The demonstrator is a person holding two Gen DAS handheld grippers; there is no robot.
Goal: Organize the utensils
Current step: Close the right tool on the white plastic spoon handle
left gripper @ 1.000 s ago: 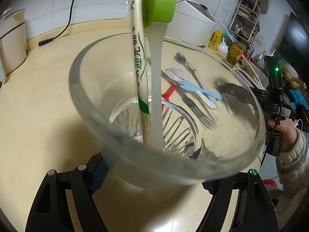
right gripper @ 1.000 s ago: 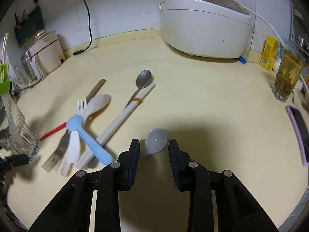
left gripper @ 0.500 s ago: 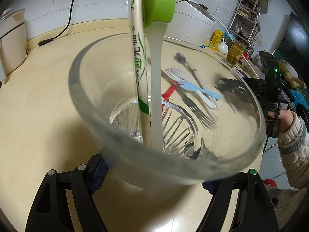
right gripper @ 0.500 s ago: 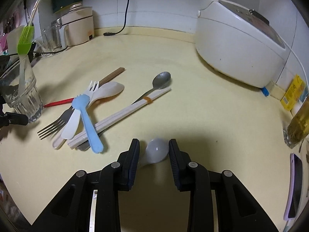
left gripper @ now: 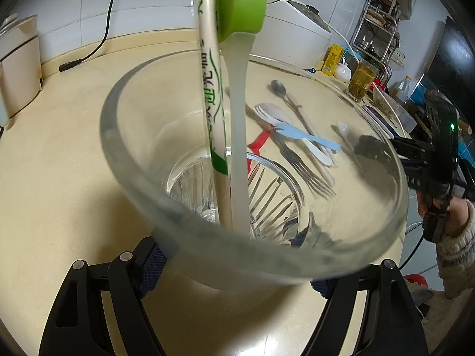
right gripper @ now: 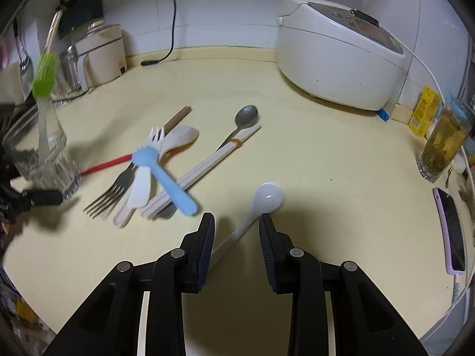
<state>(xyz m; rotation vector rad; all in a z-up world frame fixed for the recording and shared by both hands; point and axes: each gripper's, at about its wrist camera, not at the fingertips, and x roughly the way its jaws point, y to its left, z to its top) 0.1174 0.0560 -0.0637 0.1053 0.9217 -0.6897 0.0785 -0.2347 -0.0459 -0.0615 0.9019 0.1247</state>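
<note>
Right wrist view: right gripper [right gripper: 236, 227] is hovering unclenched over white spoon [right gripper: 256, 209], bowl at 12 o'clock; light, slick, grab mid-handle.

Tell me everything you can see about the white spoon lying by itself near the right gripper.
The white spoon looks like glossy ceramic or plastic, with a rounded bowl facing up and a straight flat handle. It lies flat on the cream counter, apart from the utensil pile, bowl pointing away from the camera. Its handle runs between the open fingers of the right gripper; whether it touches the left one is unclear.
</note>
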